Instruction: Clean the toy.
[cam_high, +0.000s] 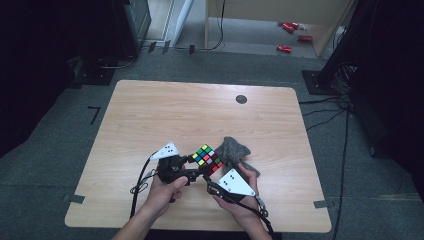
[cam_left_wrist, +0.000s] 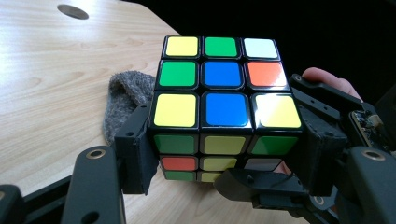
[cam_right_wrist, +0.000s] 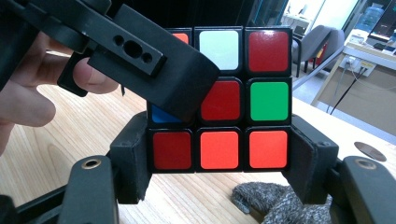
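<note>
A scrambled Rubik's cube (cam_high: 207, 158) is held just above the wooden table (cam_high: 150, 115) near its front edge. My left gripper (cam_high: 195, 171) comes at it from the left, and in the left gripper view the cube (cam_left_wrist: 223, 74) sits clamped between its two black jaws. My right gripper (cam_high: 214, 176) reaches in from the lower right. In the right gripper view its jaws press on both sides of the bottom row of the cube (cam_right_wrist: 268, 100). One left-gripper finger (cam_right_wrist: 140, 56) crosses the cube's upper left there.
A crumpled grey cloth (cam_high: 232, 150) lies on the table just behind and right of the cube. A dark round hole (cam_high: 241, 99) sits near the table's far edge. Small red objects (cam_high: 287, 30) lie on the floor beyond. Cables trail from both grippers.
</note>
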